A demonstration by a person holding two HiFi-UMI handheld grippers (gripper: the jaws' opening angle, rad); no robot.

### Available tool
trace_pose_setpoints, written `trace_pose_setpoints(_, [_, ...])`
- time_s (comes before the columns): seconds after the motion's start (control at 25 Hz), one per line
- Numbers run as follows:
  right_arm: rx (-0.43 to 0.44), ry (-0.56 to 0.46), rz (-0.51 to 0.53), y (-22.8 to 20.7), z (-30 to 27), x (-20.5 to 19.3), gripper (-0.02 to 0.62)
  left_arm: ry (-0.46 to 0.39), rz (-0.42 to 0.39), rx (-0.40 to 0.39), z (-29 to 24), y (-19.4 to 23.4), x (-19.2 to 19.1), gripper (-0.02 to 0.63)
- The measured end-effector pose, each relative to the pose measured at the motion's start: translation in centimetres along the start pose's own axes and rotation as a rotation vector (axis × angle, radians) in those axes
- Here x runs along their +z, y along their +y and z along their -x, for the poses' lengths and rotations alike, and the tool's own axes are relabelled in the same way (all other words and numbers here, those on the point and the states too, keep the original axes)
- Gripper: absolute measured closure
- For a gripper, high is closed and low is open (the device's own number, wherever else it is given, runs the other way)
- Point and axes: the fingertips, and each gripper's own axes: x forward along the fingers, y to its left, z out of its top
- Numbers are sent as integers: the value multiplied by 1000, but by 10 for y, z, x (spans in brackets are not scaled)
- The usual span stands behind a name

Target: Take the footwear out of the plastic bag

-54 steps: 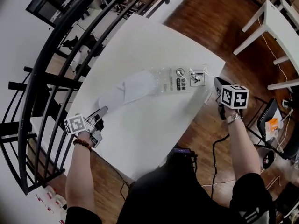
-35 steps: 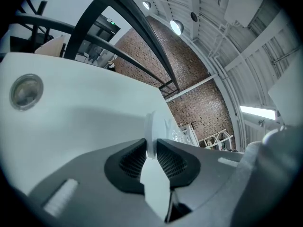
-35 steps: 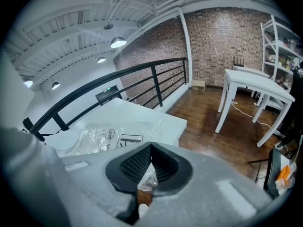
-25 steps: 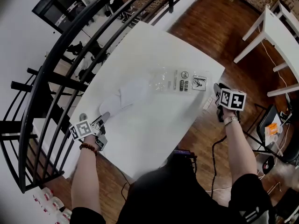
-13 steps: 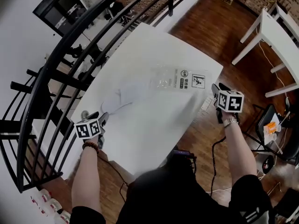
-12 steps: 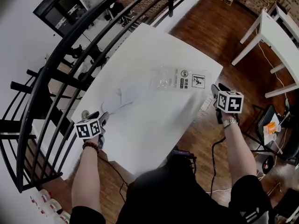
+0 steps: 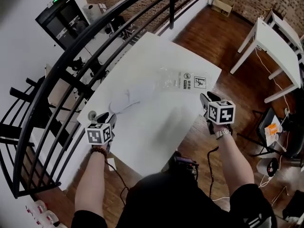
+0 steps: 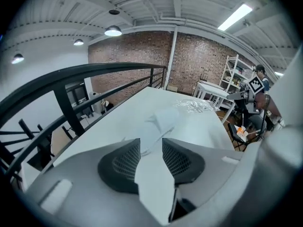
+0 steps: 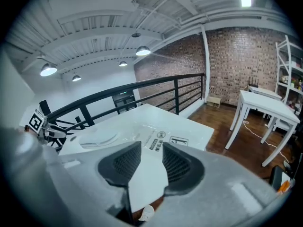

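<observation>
On table (image 7: 156,127) | slipper (image 7: 129,98) since pulled out beside plastic bag (image 7: 183,80) | left gripper (image 7: 112,119) empty, jaws apart, just narrowing | right gripper (image 7: 205,99) empty, jaws just widened | labels (image 9: 161,138) seen in right gripper view, not left's

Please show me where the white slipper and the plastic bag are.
white slipper (image 7: 132,97), head view, middle of its upper.
plastic bag (image 7: 191,81), head view, its printed label.

The slipper (image 7: 127,99) is white, the bag (image 7: 183,80) clear with black print, the table (image 7: 154,127) white
</observation>
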Motion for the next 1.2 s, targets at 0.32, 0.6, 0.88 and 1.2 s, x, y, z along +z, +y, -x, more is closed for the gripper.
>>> trace_pose_setpoints(0.32, [64,-78,63,96,45,-2,532,-120,-124,-99,39,-52,13,528])
trace_pose_setpoints(0.6, [80,-147,148,167,81,1,603,-239,-168,-218,87,-97,34,585])
trace_pose_setpoints(0.88, [116,-198,221,224,111,-1,603,-305,-179,-321,124,-144,40,589])
trace_pose_setpoints(1.2, [160,-227,256,242,145,-10,603,-357,-260,-377,144,-210,44,589])
